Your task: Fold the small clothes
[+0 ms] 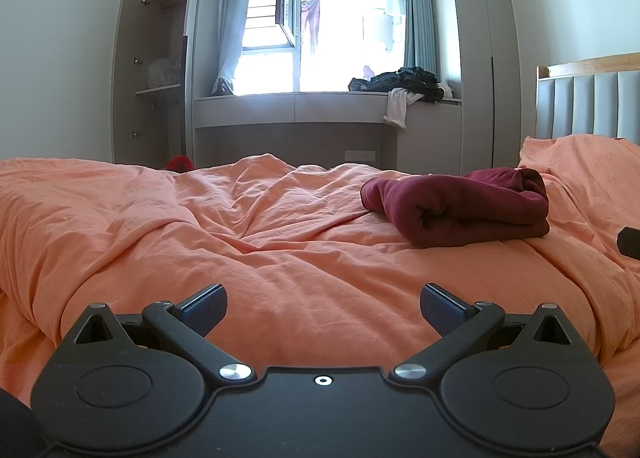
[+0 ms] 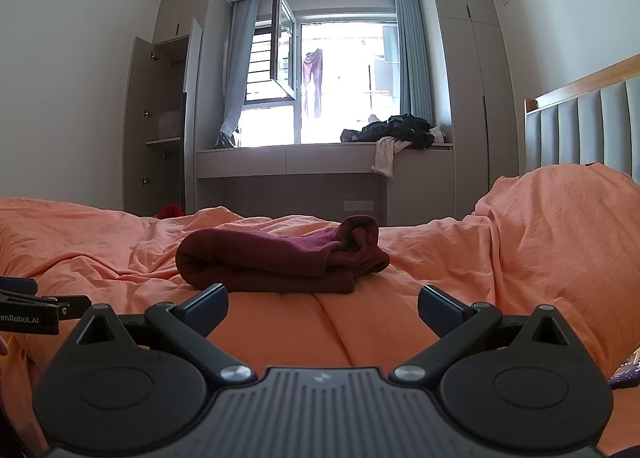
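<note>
A dark red garment [image 1: 460, 209] lies folded in a thick bundle on the orange duvet [image 1: 200, 225], right of centre in the left wrist view. In the right wrist view the same garment [image 2: 280, 258] sits just beyond my fingertips, slightly left of centre. My left gripper [image 1: 323, 308] is open over bare duvet, well short and left of the garment. My right gripper [image 2: 322, 308] is open too, nothing between its fingers, close in front of the bundle. The left gripper's side [image 2: 24, 306] shows at the right wrist view's left edge.
A pillow under the orange cover [image 2: 560, 225] rises at the right by the padded headboard [image 2: 580, 129]. Beyond the bed are a window seat [image 2: 320, 157] with a pile of dark clothes [image 2: 396, 131], an open wardrobe [image 2: 160, 125] and something red [image 2: 170, 211] on the floor.
</note>
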`<move>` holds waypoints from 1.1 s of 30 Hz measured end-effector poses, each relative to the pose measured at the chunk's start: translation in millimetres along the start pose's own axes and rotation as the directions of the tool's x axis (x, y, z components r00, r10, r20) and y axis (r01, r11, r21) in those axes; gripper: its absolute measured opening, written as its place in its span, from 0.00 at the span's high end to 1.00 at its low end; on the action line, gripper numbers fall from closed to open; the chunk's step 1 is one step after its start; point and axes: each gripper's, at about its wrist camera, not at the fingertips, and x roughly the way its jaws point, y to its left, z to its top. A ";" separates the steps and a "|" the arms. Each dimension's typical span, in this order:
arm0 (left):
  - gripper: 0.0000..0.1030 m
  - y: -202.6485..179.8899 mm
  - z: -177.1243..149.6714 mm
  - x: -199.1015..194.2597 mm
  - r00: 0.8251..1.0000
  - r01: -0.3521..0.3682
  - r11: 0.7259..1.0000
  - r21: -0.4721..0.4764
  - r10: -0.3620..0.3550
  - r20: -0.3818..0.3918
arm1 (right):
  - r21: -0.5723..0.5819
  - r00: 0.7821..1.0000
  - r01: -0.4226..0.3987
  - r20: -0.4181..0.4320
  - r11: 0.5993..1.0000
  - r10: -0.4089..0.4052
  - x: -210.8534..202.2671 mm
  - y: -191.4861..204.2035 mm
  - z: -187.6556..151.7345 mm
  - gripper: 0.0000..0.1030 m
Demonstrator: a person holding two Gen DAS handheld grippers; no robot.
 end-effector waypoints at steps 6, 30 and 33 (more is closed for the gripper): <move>0.00 -1.9 -0.1 -2.3 1.000 0.000 1.000 -0.002 0.000 0.006 | -0.003 1.000 -0.001 -0.006 1.000 0.001 0.6 -0.1 -0.3 0.00; 0.00 -1.5 0.1 -4.5 1.000 -0.001 1.000 -0.002 0.001 0.011 | -0.001 1.000 0.002 -0.005 1.000 -0.002 -1.1 -0.1 0.6 0.00; 0.00 -1.3 0.0 -4.4 1.000 0.000 1.000 -0.001 0.000 0.011 | -0.002 1.000 0.002 -0.005 1.000 -0.002 -1.1 -0.2 0.6 0.00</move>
